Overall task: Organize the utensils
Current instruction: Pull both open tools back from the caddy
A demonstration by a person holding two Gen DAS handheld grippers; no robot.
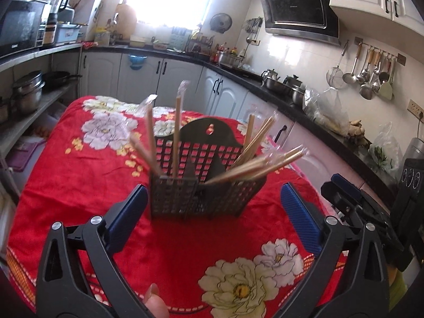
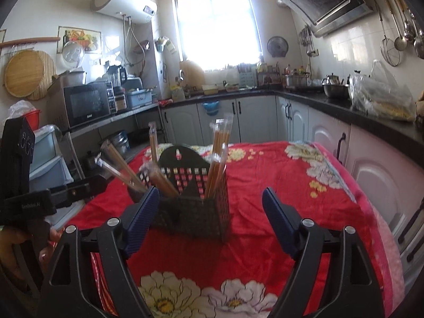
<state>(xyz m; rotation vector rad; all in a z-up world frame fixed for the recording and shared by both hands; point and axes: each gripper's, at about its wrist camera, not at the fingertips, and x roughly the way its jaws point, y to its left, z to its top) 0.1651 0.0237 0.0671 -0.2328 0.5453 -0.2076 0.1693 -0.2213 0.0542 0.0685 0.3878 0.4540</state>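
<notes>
Left gripper (image 1: 213,208): jaws spread wide, nothing between the blue pads, hanging just short of the holder.
Right gripper (image 2: 209,206): jaws apart, empty; its left finger (image 2: 143,212) overlaps the holder's near corner in view, contact unclear.
Holder (image 1: 193,198): black mesh caddy with compartments, upright on the red flowered cloth (image 1: 79,175).
Chopsticks (image 1: 254,167): wrapped pairs stand and lean in the compartments on both sides.
Thumb (image 1: 155,302): at the bottom edge.

The right gripper (image 2: 209,198) stood with jaws wide and empty just before the black utensil basket (image 2: 196,212), which held wrapped chopsticks (image 2: 218,156) on the red floral cloth (image 2: 278,180).
</notes>
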